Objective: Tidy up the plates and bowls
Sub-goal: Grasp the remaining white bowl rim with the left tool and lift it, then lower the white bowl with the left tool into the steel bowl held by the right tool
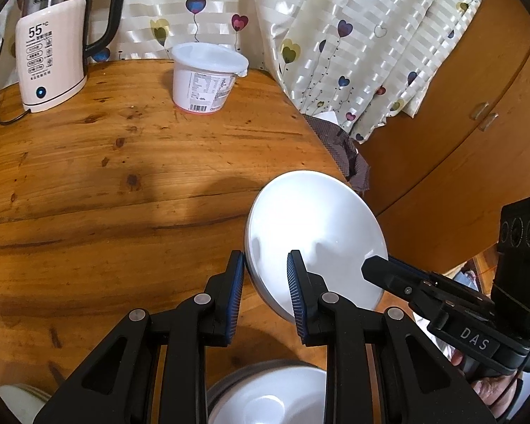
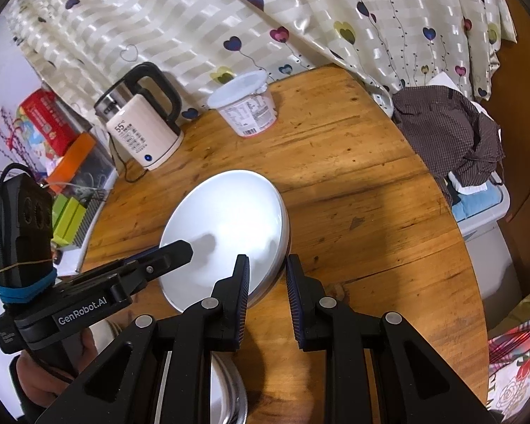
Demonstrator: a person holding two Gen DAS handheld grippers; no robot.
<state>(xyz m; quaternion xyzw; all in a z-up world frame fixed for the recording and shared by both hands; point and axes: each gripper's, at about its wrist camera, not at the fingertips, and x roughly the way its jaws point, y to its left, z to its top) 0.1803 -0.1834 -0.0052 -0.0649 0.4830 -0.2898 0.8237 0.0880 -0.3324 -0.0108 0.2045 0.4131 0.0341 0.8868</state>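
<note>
A white shallow bowl (image 1: 318, 219) (image 2: 226, 219) hangs tilted above the round wooden table (image 1: 123, 176), held from two sides. My left gripper (image 1: 265, 258) is shut on its near left rim; the right wrist view shows this gripper (image 2: 180, 247) reaching over the bowl's left edge. On the opposite rim my right gripper (image 2: 266, 261) is shut as well, and it enters the left wrist view at the right (image 1: 378, 264). Below my fingers lies another white bowl (image 1: 272, 392) (image 2: 226, 388) inside a grey-rimmed dish. A further white dish (image 1: 17, 399) peeks in at the lower left.
At the back of the table stand a white electric kettle (image 1: 49, 63) (image 2: 145, 130) with its cord and a lidded white tub (image 1: 205, 77) (image 2: 247, 106). A heart-print curtain (image 1: 353, 35) hangs behind. A checked shirt (image 2: 448, 134) lies on a bin beside the table; boxes (image 2: 67, 162) crowd the left.
</note>
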